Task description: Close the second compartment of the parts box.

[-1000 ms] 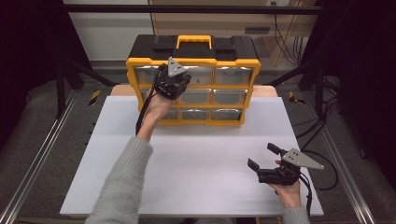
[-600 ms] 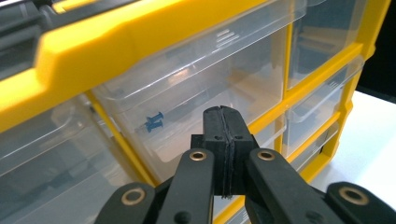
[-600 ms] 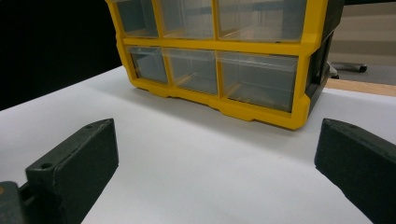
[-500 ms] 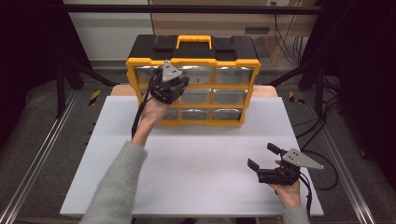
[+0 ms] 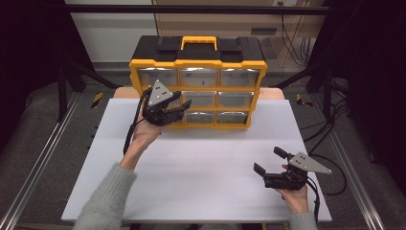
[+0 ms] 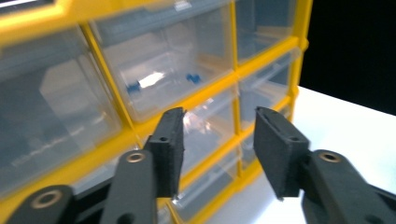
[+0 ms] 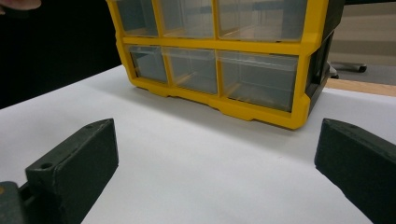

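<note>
The yellow drawer cabinet point(image 5: 197, 81) is standing at the table's point(image 5: 201, 158) far edge while the left gripper point(image 5: 178, 109) is hovering, jaws parted, before its lower-left drawers and the right gripper point(image 5: 269, 160) is resting wide open near the right corner.

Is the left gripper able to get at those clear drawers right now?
Probably yes: the left gripper hangs open right in front of the yellow drawer cabinet, and nothing stands between its fingers and the drawers.

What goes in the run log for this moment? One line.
left gripper: open, at drawer cabinet front | right gripper: open, over table | nothing held
</note>
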Motion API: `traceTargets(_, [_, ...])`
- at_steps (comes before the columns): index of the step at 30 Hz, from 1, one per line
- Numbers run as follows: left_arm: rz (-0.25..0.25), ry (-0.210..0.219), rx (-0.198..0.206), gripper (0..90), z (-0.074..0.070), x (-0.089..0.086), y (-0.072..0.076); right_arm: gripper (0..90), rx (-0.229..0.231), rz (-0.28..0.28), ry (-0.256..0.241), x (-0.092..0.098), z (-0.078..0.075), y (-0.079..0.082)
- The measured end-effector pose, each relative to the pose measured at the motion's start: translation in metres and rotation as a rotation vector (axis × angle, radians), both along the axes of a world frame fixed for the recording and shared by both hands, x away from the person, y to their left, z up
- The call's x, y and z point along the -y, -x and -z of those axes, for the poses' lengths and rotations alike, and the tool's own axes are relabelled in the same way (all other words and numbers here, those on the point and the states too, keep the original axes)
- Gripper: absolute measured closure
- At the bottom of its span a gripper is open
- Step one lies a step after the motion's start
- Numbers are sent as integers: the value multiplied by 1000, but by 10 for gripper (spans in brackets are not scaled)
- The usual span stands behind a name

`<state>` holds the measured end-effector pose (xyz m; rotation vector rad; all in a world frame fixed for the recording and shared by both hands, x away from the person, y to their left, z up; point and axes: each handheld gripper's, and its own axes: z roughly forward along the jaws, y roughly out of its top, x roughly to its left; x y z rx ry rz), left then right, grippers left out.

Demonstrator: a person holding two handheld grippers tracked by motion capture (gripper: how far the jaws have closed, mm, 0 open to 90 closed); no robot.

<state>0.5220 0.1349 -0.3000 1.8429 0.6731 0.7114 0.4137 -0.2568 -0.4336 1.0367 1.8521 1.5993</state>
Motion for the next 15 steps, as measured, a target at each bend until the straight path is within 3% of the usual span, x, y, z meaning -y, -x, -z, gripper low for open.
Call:
traceTargets(4, [11, -11, -3, 365, 10, -5, 11, 3, -2, 0, -6, 0, -1, 0])
traceTargets(10, [4, 8, -14, 217, 24, -14, 28, 3, 0, 3, -1, 0, -1, 0])
traceTargets(13, [-5, 6, -2, 170, 30, -19, 36, 3, -2, 5, -3, 0, -1, 0])
traceTargets(15, [2, 23, -17, 142, 34, -22, 41, 3, -3, 2, -5, -1, -1, 1])
